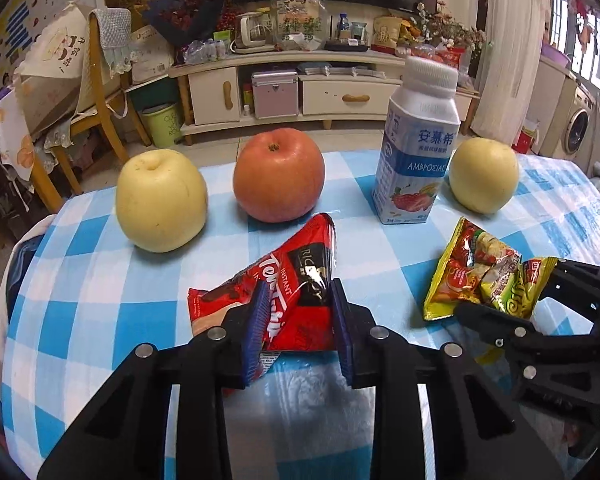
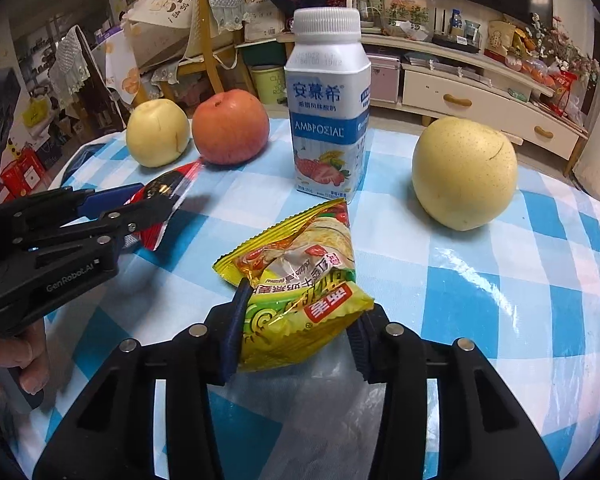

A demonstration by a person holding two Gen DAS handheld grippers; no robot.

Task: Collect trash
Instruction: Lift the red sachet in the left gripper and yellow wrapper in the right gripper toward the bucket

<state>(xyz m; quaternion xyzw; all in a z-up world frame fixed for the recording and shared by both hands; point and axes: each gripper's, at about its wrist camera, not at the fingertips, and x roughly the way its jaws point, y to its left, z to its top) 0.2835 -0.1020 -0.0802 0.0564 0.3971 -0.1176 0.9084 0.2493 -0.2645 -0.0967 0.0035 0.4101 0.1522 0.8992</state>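
A red instant-drink wrapper (image 1: 290, 288) lies crumpled on the blue-checked tablecloth (image 1: 100, 280). My left gripper (image 1: 300, 312) has its blue pads on both sides of the wrapper and is shut on it; it also shows in the right wrist view (image 2: 140, 208) with the red wrapper (image 2: 168, 188). A yellow snack wrapper (image 2: 300, 280) sits between the pads of my right gripper (image 2: 300, 320), which is shut on it. In the left wrist view the yellow wrapper (image 1: 476, 280) and right gripper (image 1: 512, 300) are at the right.
Behind the wrappers stand a yellow pear (image 1: 160, 200), a red apple (image 1: 278, 176), a white yogurt bottle (image 1: 416, 152) and another yellow pear (image 1: 484, 174). A clear plastic bag (image 1: 300, 400) lies under the grippers. Beyond the table are a TV cabinet (image 1: 300, 92) and a chair (image 1: 96, 92).
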